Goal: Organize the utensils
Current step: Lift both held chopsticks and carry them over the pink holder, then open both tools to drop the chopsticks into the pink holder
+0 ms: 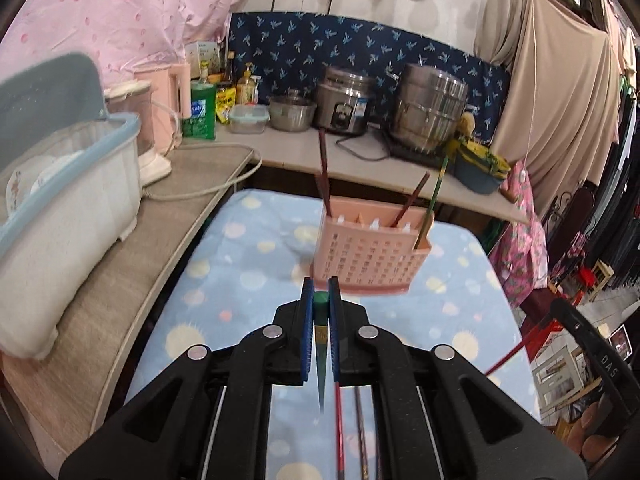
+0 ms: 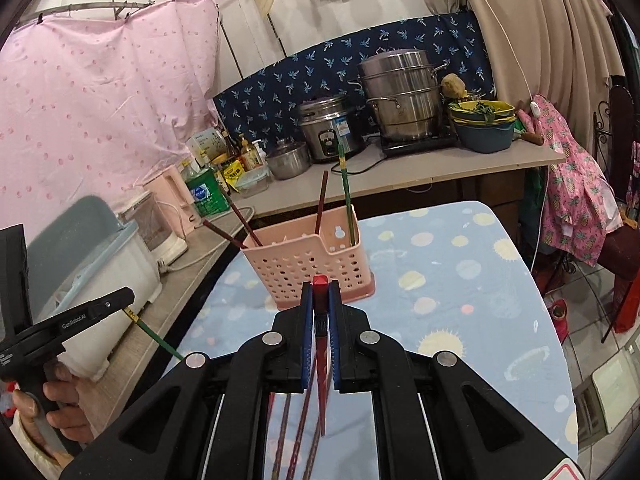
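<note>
With the left claw (image 1: 321, 300) clamped on a green chopstick (image 1: 320, 344) and the right claw (image 2: 320, 300) on a red chopstick (image 2: 320, 344), lower each tip-first into the pink perforated plastic holder (image 2: 308, 266) on the dotted blue surface (image 2: 460, 280).

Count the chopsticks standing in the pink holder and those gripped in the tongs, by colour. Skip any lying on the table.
Dark reddish-brown chopsticks in the pink holder: 3
Green chopstick in the holder: 1
Green chopstick gripped in the left tongs: 1
Red chopstick gripped in the right tongs: 1
Total: 6
</note>
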{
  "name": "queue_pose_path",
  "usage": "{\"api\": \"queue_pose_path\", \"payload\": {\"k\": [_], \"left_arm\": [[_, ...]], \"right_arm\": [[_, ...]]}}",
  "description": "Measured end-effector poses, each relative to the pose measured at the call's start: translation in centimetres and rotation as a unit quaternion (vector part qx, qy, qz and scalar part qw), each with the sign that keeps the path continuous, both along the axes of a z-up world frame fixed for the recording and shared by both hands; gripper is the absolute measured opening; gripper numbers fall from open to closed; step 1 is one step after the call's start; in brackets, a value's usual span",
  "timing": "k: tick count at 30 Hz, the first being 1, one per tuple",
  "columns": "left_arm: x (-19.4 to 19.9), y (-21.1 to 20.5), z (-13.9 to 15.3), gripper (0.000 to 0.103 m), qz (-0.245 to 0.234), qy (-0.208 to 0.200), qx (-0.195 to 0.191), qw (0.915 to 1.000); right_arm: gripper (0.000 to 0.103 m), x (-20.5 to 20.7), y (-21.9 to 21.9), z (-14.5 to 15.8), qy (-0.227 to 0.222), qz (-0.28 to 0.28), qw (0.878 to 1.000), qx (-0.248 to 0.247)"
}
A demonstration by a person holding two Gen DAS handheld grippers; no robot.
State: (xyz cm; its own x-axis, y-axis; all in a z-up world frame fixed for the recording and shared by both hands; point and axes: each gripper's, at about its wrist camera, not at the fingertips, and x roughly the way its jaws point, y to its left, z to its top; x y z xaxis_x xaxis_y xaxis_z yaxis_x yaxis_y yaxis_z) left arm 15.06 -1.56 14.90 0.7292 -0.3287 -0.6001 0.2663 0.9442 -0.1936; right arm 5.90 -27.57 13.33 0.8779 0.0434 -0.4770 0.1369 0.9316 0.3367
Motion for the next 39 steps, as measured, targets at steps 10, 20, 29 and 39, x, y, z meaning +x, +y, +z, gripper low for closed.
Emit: {"api": "queue_pose_path", "payload": {"k": [10,20,29,39], "left_arm": [[4.3,-2.7,8.6,0.007,-0.005,-0.083,-0.04,0.9958],[10.6,-5.0,12.8,0.006,0.017,-0.14,-0.052,0.9887],[14.9,-6.3,9.2,0.006,0.027,-0.117,-0.036,0.992],[17.1,-6.5,3.0,0.007,0.021,-0.056,-0.022,0.998]], "right_arm": [[0.007,5.6,-1.9,7.7,-0.087,-0.014,0.996,0.011],[0.007,13.4,-3.0,11.8,-0.12,-0.028,0.992,0.002],[0.007,17.9,-3.1,8.7,-0.087,-0.027,0.996,0.004],[0.007,20.4,-3.0,2.2,-0.021,-0.025,0.999,-0.001]]}}
